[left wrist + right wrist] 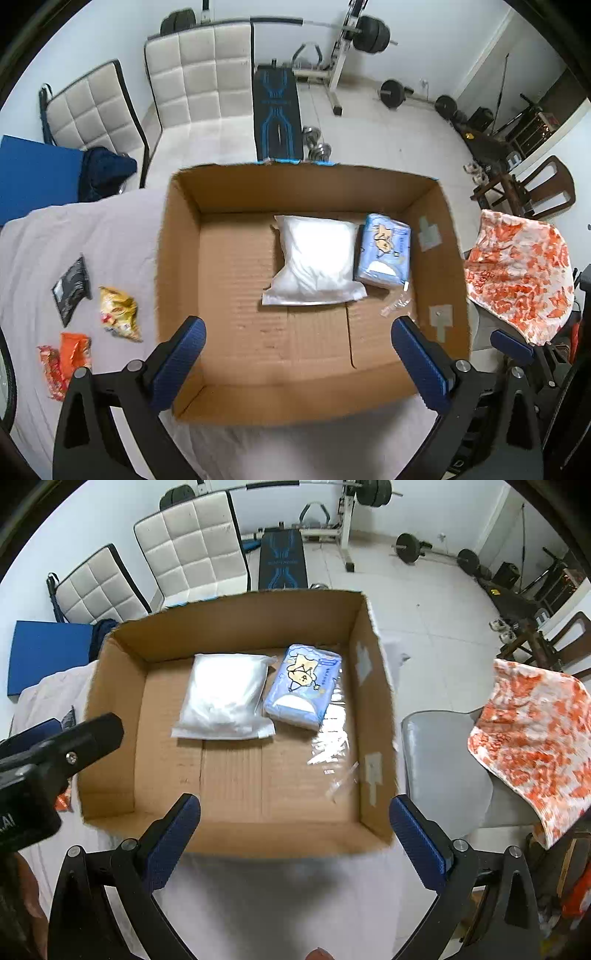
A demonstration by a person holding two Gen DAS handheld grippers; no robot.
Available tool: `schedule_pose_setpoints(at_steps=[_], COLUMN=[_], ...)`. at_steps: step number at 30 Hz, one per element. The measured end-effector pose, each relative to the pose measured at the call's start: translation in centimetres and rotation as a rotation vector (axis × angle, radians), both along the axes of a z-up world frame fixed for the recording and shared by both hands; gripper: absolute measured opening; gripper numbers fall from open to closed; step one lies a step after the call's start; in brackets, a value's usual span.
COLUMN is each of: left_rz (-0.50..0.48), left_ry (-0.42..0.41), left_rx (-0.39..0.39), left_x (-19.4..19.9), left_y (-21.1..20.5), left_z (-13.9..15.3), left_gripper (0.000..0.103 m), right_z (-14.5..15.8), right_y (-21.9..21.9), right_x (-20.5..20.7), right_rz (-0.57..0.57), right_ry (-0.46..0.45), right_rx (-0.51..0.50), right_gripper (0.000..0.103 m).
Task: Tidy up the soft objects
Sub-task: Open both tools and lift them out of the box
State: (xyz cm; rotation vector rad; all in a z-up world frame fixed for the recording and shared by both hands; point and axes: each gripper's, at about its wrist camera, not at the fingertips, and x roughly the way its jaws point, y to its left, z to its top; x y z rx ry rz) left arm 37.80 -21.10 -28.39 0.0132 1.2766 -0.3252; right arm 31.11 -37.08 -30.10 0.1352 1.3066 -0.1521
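Cardboard forms the open box (pixel 184 258) over which both tongs are held, pointing steeply down. The left gripper (pixel 297 354) is seen spread to its widest, with nothing between its blue pads (pixel 181 362); the right gripper (pixel 295 830) is likewise fully spread and empty. Ahead of both, on the box floor toward the far wall, a white pillow-like pack (pixel 314 258) is laid flat, and a blue tissue pack (pixel 384 251) is set just beside it, on the right as seen from the left gripper. A scrap of clear plastic wrap (pixel 332 738) is seen nearer the right gripper's right finger. These two soft items are judged to be stowed already.

Outside the box, to the left of the left gripper, a black pouch (pixel 72 291), a yellow snack bag (pixel 118 312) and orange packets (pixel 62 363) are left lying on the white sheet (pixel 92 240). To the right of both tongs an orange-and-white patterned cloth (pixel 517 277) is draped, apparently over a chair. The task is judged partly done: the cloth, and perhaps the packets, remain to be sorted.
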Motion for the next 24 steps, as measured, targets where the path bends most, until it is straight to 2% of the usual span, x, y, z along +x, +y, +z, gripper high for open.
schedule_pose_setpoints(at_steps=[7,13,18,24], left_rz=[-0.028,-0.062,-0.077,-0.085], left_ry=[-0.090,-0.124,-0.151,-0.149], left_rx=[-0.014,-0.028,-0.050,-0.089], left_x=[-5.2,-8.8,-10.2,-10.4], left_y=[1.3,2.1,3.1,6.4], left_z=[5.1,7.7,9.3,10.3], left_gripper=[0.103,0.103,0.103,0.103], right_z=[5.8,9.4,11.1,12.2], right_y=[0.5,1.7,3.6,8.1], right_x=[-5.3,-8.4,-9.6,-9.8], right_rz=[-0.019,-0.031,-0.040,-0.039], right_ry=[-0.073,-0.112,-0.127,-0.131], right_rx=[-0.011,-0.036,-0.034,0.014], right_gripper=[0.103,0.103,0.103,0.103])
